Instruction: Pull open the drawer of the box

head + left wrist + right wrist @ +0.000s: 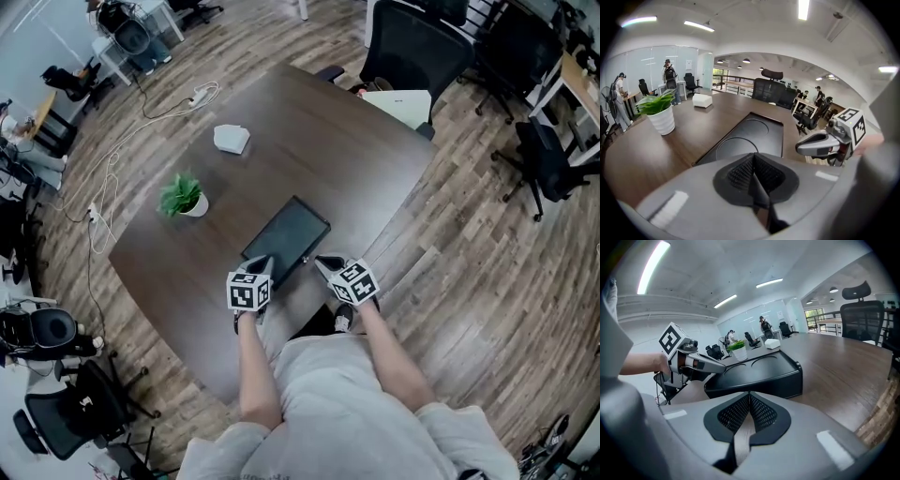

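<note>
A flat black box (289,236) with two round recesses in its lid lies on the dark wooden table (319,141), near the front edge. No drawer stands out from it; in the right gripper view the box (761,373) shows smooth, closed sides. My left gripper (262,265) sits at the box's near left corner, its jaws shut on nothing. My right gripper (329,264) hovers just off the near right corner, also shut and empty. In the left gripper view the box (752,136) lies straight ahead of the closed pads (740,172).
A small potted plant (183,197) stands left of the box, and a white box (231,139) lies farther back. A black office chair (412,47) stands at the table's far side. Cables (112,178) trail over the floor at left. People stand far off in the room.
</note>
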### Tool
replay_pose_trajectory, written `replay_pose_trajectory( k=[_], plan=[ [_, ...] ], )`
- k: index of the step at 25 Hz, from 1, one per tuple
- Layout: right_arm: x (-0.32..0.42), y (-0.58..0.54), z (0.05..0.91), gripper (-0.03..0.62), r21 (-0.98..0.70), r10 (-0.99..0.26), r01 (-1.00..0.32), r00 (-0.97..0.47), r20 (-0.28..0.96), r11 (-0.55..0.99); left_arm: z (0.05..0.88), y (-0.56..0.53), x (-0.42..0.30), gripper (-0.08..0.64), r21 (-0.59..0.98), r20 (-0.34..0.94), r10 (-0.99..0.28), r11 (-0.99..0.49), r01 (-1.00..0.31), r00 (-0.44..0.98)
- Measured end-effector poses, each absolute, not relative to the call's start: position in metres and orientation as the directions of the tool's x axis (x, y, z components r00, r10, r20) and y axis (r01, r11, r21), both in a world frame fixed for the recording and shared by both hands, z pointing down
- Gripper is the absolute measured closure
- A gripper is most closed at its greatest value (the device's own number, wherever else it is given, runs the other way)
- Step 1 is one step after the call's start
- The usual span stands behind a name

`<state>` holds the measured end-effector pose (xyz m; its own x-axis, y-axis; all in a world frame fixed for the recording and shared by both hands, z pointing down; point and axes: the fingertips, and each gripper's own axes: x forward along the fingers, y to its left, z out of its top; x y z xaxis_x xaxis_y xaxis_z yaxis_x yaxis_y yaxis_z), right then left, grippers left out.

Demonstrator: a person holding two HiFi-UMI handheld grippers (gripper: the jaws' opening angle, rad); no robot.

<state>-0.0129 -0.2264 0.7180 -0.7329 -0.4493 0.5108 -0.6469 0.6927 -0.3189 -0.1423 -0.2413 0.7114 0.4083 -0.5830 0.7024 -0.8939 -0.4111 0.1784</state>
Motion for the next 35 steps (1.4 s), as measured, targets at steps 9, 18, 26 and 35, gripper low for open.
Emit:
replay_pose_trajectory(
  k=[9, 18, 26, 35],
  plan=[
    [-0.031, -0.225, 0.737, 0.588, -0.311, -0.397, -0.616, -0.74, 0.542, 0.724, 0.729, -0.238, -0.138, 0.506, 0.147, 0.722, -0.559, -0.45, -0.881, 0.407],
    [-0.033, -0.235, 0.746, 0.563, -0.285, -0.4, -0.633, -0.714, 0.575, 0.72, 0.725, -0.243, -0.129, 0.505, 0.192, 0.663, -0.601, -0.44, -0.877, 0.446],
    [-0.027, -0.242, 0.755, 0.528, -0.282, -0.414, -0.661, -0.689, 0.595, 0.695, 0.723, -0.245, -0.125, 0.506, 0.272, 0.646, -0.596, -0.404, -0.874, 0.476],
    [-0.031, -0.24, 0.768, 0.526, -0.243, -0.403, -0.662, -0.663, 0.631, 0.709, 0.726, -0.244, -0.123, 0.506, 0.26, 0.657, -0.585, -0.417, -0.871, 0.476]
  ],
)
